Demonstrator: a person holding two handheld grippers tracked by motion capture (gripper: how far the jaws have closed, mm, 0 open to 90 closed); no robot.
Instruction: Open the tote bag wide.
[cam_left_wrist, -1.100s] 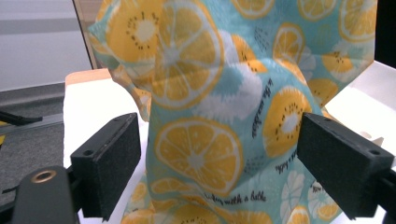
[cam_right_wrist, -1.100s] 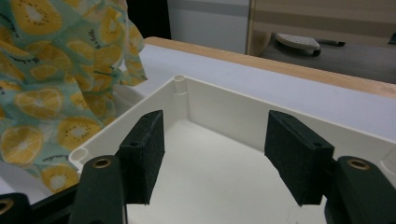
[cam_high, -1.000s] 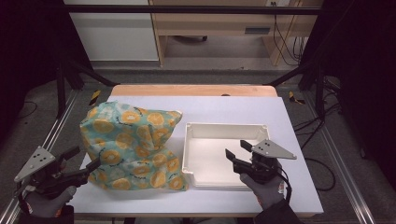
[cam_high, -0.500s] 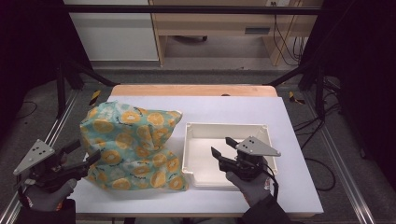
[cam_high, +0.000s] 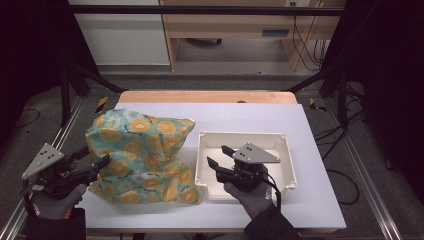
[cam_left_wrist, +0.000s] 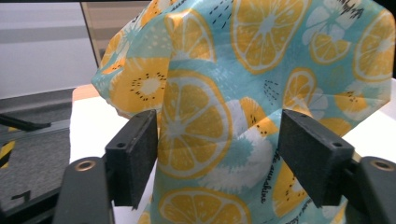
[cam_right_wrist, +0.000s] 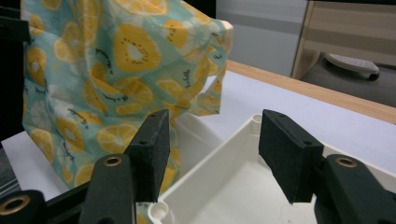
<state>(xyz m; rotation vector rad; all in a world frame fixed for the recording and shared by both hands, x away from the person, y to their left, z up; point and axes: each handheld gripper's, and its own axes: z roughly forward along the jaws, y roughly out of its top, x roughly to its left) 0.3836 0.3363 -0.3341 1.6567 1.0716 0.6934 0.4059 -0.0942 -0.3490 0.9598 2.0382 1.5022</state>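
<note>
Nearest the person, the left gripper (cam_high: 89, 167) has its fingers (cam_left_wrist: 133, 158) spread either side of a fold of the fruit-print bag (cam_high: 142, 155); they have just been closing, and seem not to press the cloth yet. The right gripper (cam_high: 220, 156) hovers over the white tray (cam_high: 287, 150), its fingers apart, also just narrowing. Bag and tray sit side by side on the white tabletop (cam_high: 250, 117).
</note>
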